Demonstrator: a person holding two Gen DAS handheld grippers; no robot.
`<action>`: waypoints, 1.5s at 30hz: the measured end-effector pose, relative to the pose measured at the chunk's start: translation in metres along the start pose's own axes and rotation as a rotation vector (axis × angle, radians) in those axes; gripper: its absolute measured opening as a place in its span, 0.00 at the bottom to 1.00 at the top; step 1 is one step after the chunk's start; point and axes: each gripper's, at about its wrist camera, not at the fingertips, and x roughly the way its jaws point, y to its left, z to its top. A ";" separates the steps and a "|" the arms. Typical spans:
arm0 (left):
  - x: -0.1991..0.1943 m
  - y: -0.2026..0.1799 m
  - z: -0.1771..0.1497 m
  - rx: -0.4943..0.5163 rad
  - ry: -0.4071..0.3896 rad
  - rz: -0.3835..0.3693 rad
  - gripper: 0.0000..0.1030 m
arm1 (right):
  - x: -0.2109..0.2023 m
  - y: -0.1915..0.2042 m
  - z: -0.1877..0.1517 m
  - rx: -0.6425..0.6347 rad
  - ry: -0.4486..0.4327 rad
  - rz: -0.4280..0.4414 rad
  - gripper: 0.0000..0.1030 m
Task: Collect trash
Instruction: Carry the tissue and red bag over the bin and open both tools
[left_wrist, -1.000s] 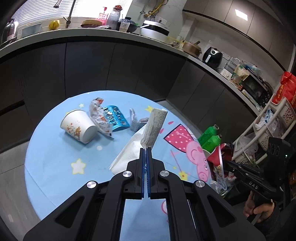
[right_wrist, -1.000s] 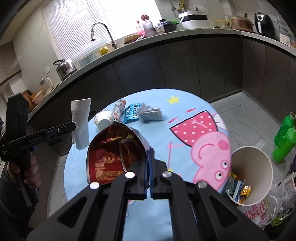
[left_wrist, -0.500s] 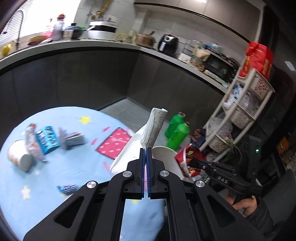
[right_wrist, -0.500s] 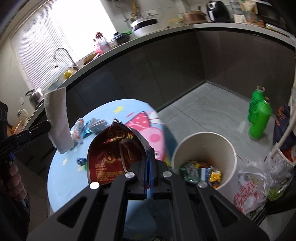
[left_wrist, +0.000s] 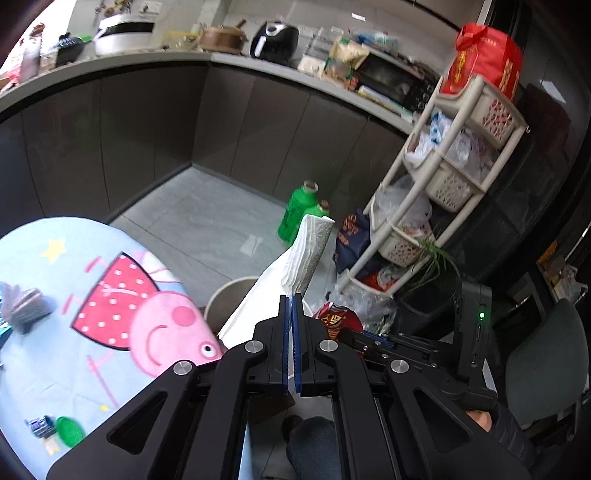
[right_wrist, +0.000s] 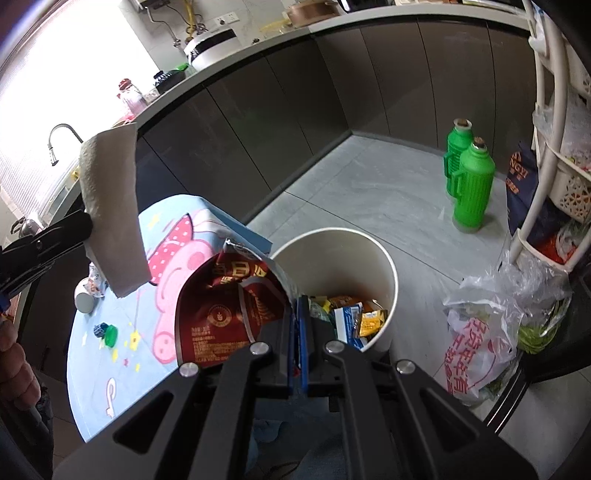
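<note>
Both hands are loaded, and that tells me why they hang where they do. The left gripper (left_wrist: 291, 299), low centre of its own view, has its blue pads pinched tight on the bottom edge of a folded white paper towel (left_wrist: 308, 254), so the sheet stands up stiff above the jaws instead of flopping. In the right wrist view that same towel (right_wrist: 112, 218) shows at the left of the frame, over the edge of the round bench with the blue cartoon-pig cloth (right_wrist: 110, 369).

The right gripper (right_wrist: 297, 314) is clamped narrow on the torn rim of a crumpled dark-red foil snack bag (right_wrist: 225, 314), gripped by its edge so the bag dangles beside the bin mouth. The round cream-coloured waste bin (right_wrist: 388, 291) sits on the floor right against the bench, middle of the frame, with wrappers already in its bottom.

My read: this is the carry-to-bin step, with the release still to come. The red bag looks nearer the opening; the towel seems a bit short of it. A small green cap (right_wrist: 110, 334) and scraps still lie on the bench.
</note>
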 end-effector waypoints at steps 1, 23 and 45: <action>0.010 0.000 0.001 -0.001 0.016 -0.002 0.02 | 0.005 -0.004 0.000 0.006 0.010 -0.002 0.05; 0.095 0.033 0.003 -0.029 0.080 0.208 0.78 | 0.092 -0.034 0.012 -0.015 0.047 -0.045 0.87; -0.012 0.053 -0.012 -0.216 -0.043 0.344 0.92 | 0.035 0.044 0.016 -0.130 0.028 0.061 0.97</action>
